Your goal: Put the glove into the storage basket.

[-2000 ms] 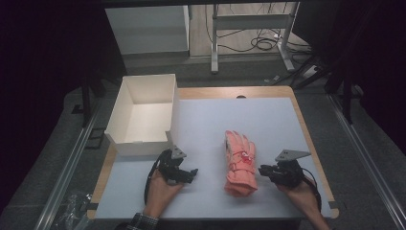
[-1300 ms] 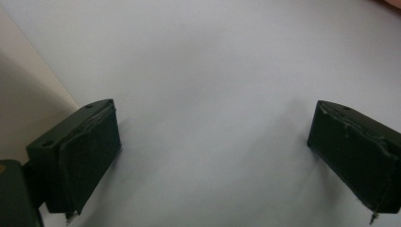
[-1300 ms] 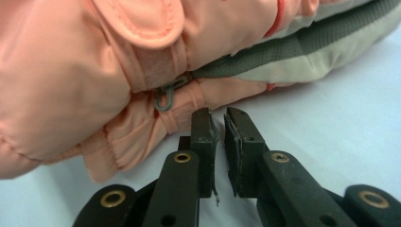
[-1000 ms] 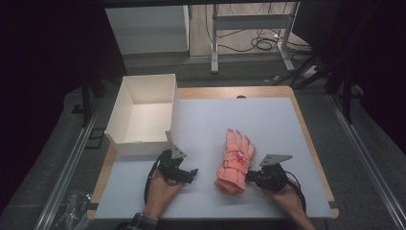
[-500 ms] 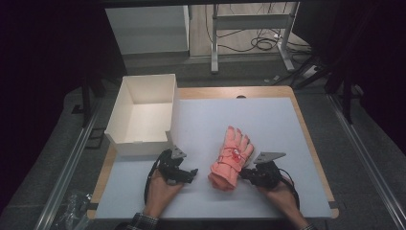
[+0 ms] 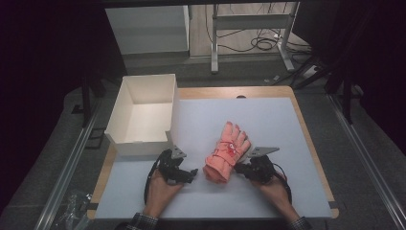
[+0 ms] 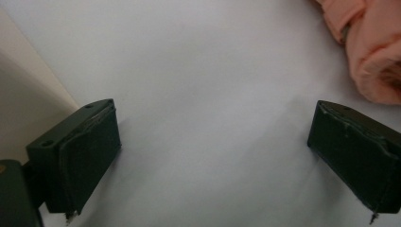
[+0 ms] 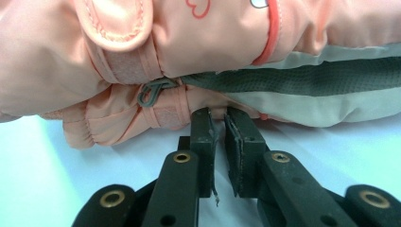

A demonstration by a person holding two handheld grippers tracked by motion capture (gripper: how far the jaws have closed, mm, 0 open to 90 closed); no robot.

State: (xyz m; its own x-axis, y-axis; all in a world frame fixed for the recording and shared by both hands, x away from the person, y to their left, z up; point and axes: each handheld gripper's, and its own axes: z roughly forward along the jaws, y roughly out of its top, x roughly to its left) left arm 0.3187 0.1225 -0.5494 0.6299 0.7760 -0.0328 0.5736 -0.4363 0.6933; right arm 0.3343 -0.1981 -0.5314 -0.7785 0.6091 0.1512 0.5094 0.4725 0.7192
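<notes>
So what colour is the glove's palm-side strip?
Dark grey mesh over pale grey on the glove, clearest in the right gripper view.

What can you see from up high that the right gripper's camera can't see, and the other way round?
High view alone: the white box, the left gripper and both hands. Right gripper view alone: the glove's little metal hook, strap and grey mesh palm, close up. Both: the pink glove lying on the white table, with the right gripper, jaws nearly together, at its edge.
</notes>
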